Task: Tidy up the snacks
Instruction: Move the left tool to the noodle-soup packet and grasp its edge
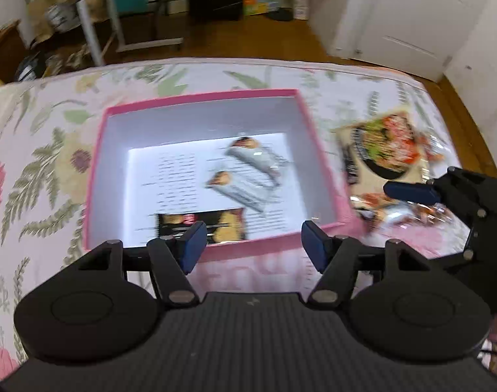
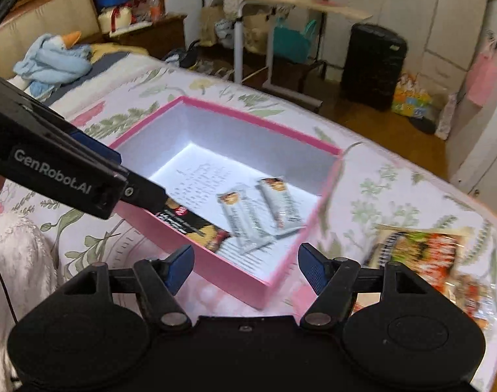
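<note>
Left gripper: jaws parted about halfway, nothing between the blue pads, hanging over the near wall of the pink box. Ahead of these jaws, on the printed sheet lining the box floor: two silvery snack bars lying side by side, and a dark snack packet flat against the near wall, just beyond the left pad. Off to the right of the jaws, outside the box on the floral bedspread: a noodle packet and a heap of small clear-wrapped snacks, blurred.

Right gripper: jaws spread wide, empty, above the near corner of the box. Just ahead of them, the same bars and dark packet; beyond the right pad, the noodle packet on the bedspread, touching neither jaw.
</note>
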`<action>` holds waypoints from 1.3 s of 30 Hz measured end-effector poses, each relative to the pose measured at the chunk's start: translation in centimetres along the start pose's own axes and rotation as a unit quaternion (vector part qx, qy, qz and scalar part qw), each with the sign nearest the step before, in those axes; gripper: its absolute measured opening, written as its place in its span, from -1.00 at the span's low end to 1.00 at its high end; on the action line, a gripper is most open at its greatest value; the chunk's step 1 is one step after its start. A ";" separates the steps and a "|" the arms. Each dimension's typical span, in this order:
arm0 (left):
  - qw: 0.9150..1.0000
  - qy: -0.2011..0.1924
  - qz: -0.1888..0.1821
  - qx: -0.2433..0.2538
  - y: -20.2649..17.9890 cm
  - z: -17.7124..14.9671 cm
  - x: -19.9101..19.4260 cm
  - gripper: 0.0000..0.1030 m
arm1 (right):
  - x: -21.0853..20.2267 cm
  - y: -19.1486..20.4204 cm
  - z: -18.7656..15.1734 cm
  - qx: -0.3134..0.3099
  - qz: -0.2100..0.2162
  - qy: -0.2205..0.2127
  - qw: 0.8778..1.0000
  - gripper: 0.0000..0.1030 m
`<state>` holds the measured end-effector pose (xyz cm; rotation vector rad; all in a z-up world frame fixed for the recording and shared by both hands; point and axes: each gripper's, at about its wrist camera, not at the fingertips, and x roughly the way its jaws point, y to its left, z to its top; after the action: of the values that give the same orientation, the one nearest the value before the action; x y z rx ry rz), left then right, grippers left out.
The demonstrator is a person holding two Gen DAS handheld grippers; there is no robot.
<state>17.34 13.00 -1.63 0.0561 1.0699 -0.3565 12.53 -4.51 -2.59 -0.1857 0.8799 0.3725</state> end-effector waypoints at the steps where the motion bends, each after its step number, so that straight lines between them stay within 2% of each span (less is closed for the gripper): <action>1: 1.000 -0.003 -0.003 0.008 -0.7 0.0 -0.3 0.31 | -0.7 -0.6 -0.5 0.008 -0.003 -0.005 1.000 0.46; 6: 0.999 -0.028 -0.011 0.033 -4.1 0.1 -0.6 0.58 | -3.6 -5.1 -3.0 0.054 -0.039 -0.034 0.997 0.46; 12: 0.998 -0.034 -0.045 0.039 -8.0 1.1 1.4 0.59 | -4.5 -10.5 -6.1 0.083 -0.059 -0.060 0.993 0.46; 17: 0.996 -0.043 -0.072 0.042 -11.4 1.9 4.2 0.59 | -2.6 -13.1 -7.4 0.112 -0.058 -0.069 0.990 0.45; 23: 0.995 -0.020 -0.096 -0.010 -13.5 2.6 9.6 0.59 | 1.8 -15.0 -8.0 0.116 -0.077 -0.063 0.988 0.43; 25: 0.995 -0.009 -0.098 -0.021 -14.1 3.0 11.4 0.59 | 3.0 -15.8 -8.2 0.131 -0.083 -0.049 0.987 0.29; 27: 0.994 -0.002 -0.103 -0.031 -14.5 3.1 12.8 0.59 | 3.6 -16.7 -8.7 0.144 -0.069 -0.040 0.986 -0.33; 30: 0.994 0.008 -0.104 -0.040 -14.7 2.9 14.8 0.59 | 3.2 -18.1 -9.7 0.189 -0.038 -0.053 0.980 -0.52; 33: 0.992 0.027 -0.108 -0.057 -14.6 2.4 16.9 0.59 | 2.6 -19.0 -10.8 0.214 -0.024 -0.056 0.975 -0.54; 39: 0.988 0.050 -0.115 -0.088 -13.9 0.9 20.2 0.59 | 2.8 -19.5 -12.3 0.216 -0.013 -0.042 0.975 -0.54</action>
<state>22.40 -5.53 -16.95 -0.2113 1.2066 -0.4701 12.97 -25.55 -12.30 0.2198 0.8543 0.1559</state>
